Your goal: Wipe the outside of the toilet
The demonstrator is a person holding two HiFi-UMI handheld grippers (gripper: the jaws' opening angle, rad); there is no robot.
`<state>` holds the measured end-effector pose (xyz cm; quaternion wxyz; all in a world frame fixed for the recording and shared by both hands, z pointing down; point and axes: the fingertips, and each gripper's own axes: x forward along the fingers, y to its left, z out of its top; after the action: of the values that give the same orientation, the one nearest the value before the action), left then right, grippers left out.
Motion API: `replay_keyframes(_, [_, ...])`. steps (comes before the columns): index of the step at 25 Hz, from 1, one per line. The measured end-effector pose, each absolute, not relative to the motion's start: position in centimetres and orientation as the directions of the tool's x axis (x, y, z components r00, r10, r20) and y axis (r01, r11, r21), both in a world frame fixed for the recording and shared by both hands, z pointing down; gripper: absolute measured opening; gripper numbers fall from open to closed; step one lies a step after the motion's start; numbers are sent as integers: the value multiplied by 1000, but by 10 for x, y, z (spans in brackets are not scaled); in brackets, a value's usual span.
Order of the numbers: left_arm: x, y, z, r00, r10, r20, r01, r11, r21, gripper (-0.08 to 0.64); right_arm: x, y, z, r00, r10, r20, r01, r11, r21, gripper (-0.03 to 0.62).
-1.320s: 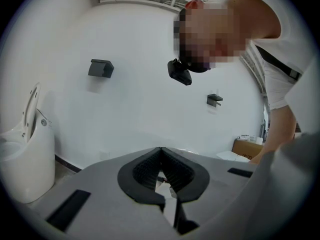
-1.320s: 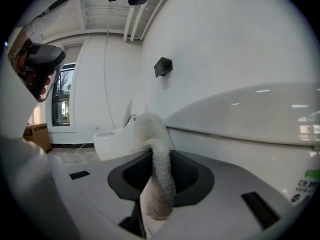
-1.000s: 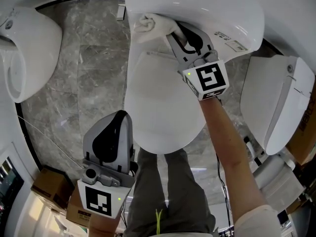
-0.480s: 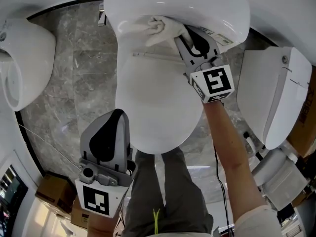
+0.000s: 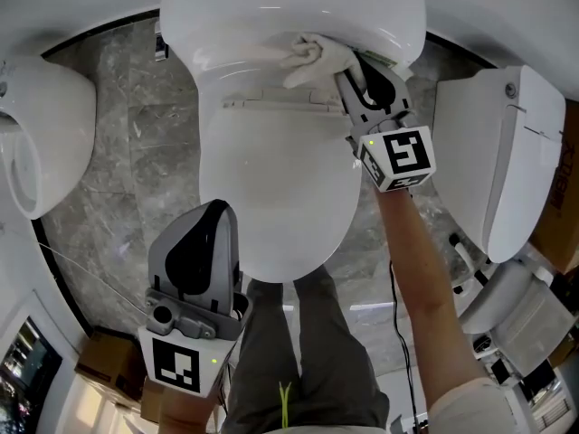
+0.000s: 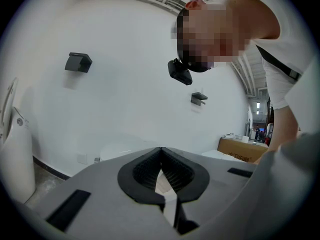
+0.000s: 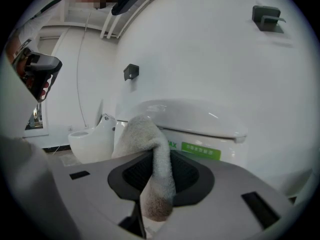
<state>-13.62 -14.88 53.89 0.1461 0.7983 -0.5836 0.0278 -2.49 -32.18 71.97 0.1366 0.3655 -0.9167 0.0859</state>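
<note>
The white toilet (image 5: 271,188) stands below me with its lid down and its tank (image 5: 289,7) at the top of the head view. My right gripper (image 5: 348,66) is shut on a white cloth (image 5: 312,57), pressed against the toilet just under the tank, behind the seat hinge. In the right gripper view the cloth (image 7: 152,169) hangs over the jaws in front of the tank (image 7: 195,121). My left gripper (image 5: 213,229) is shut on nothing, held near the front of the bowl, low in the head view. The left gripper (image 6: 161,156) points at a white wall.
Another white fixture (image 5: 36,143) stands at the left and a white toilet (image 5: 511,161) at the right. Grey marble floor (image 5: 118,170) lies between them. Cardboard boxes (image 5: 109,360) sit at the lower left. My legs (image 5: 308,360) stand close to the bowl's front.
My right gripper has carried the cloth to the right along the toilet under the tank. The head view has shifted, so the toilet sits further left. The left gripper has stayed put.
</note>
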Motion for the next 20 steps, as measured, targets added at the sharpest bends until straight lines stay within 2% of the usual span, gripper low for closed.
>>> replay_keyframes(20, [-91,-145,526,380,-904,194,-918,-342,201,18,61,-314,713,-606,-720,338,-773,634,-33,117])
